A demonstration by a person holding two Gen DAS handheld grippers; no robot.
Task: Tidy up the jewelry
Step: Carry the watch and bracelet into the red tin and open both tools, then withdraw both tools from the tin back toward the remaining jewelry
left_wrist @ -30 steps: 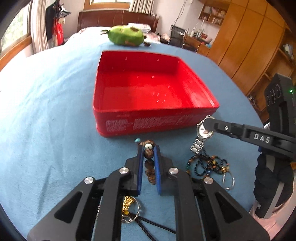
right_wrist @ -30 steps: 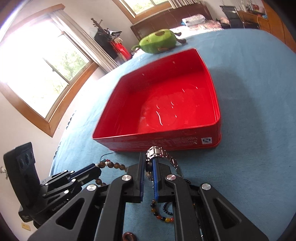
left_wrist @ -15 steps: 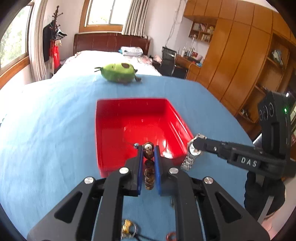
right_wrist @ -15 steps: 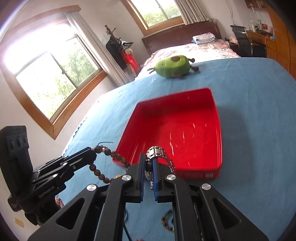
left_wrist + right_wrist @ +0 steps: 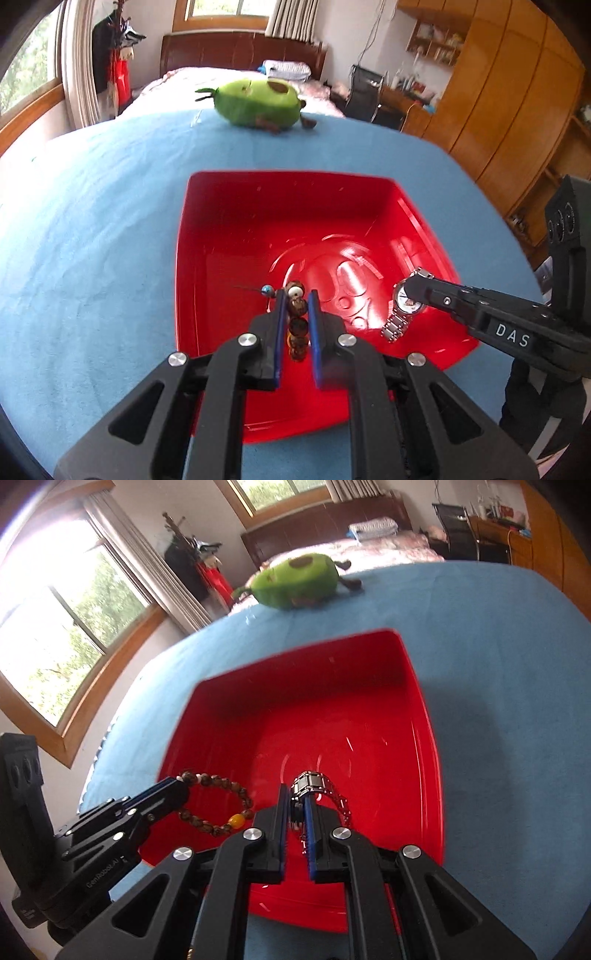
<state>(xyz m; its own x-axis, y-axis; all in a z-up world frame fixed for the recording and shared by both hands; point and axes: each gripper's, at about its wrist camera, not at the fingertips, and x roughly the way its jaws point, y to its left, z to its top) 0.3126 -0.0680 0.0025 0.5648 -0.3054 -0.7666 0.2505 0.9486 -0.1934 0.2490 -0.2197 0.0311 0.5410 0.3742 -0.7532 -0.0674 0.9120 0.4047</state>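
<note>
- Left wrist view: the left hand-held gripper (image 5: 295,295) is clamped narrow on a brown bead bracelet (image 5: 297,325), which hangs between its blue pads (image 5: 279,332) above the near part of a red tray (image 5: 192,258).
- The right hand-held gripper (image 5: 406,291) reaches in from the right, pinching a silver watch (image 5: 400,310) whose metal band dangles over the tray's near right corner.
- Right wrist view: the watch (image 5: 310,782) sits nipped between the right gripper's fingers (image 5: 280,812), its band looping down to the right over the tray floor.
- The bracelet (image 5: 221,805) hangs as an open loop from the left gripper's tip, over the tray's near left corner.
- The tray rests on a blue sheet (image 5: 92,221) covering the bed.
- A green plush (image 5: 258,101) lies at the sheet's far edge, well beyond the tray.
</note>
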